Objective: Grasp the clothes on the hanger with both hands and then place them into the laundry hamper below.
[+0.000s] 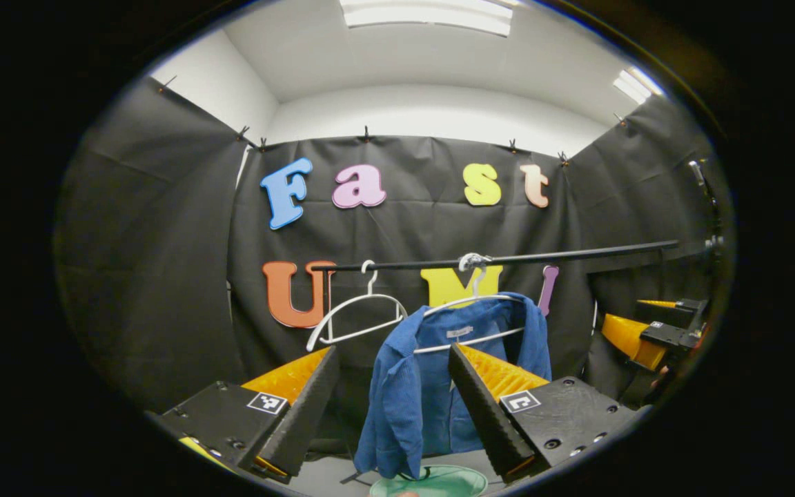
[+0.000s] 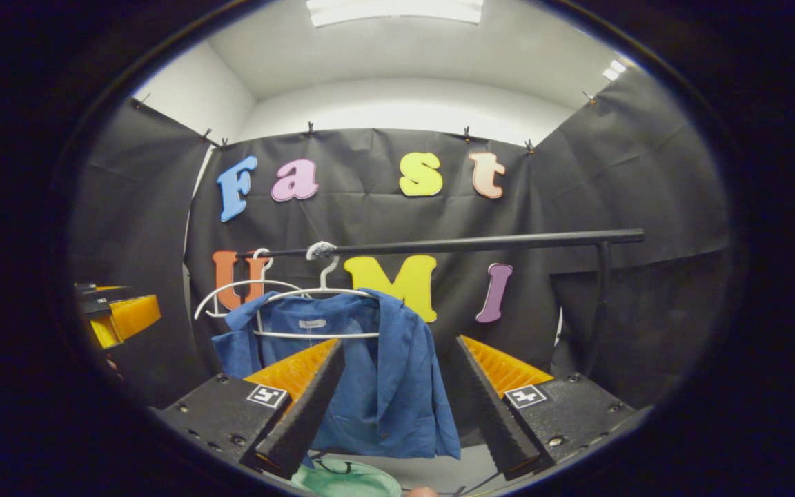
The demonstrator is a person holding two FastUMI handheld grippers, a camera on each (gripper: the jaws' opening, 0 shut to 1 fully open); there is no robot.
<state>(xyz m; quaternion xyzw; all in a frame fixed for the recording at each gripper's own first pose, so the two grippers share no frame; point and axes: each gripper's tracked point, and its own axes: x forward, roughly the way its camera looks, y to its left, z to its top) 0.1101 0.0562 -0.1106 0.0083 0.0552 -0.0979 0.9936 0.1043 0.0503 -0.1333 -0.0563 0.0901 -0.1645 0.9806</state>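
Observation:
A blue shirt (image 1: 418,386) hangs on a white hanger (image 1: 470,304) from a black rail (image 1: 508,259). In the left gripper view my left gripper (image 1: 394,359) stands open a short way in front of the shirt, its fingers apart on either side of the left sleeve. The right gripper view has the same blue shirt (image 2: 384,373) on its hanger (image 2: 315,293), with my right gripper (image 2: 397,352) open before the shirt's right half, not touching it. The green hamper's rim (image 1: 432,481) peeks in below the shirt, and the hamper (image 2: 346,480) sits likewise in the right gripper view.
A second, bare white hanger (image 1: 359,314) hangs on the rail left of the shirt. The rail's upright post (image 2: 602,304) stands at the right. The other gripper (image 1: 653,331) is at the far right of the left gripper view, and the other gripper (image 2: 118,317) at the far left of the right gripper view.

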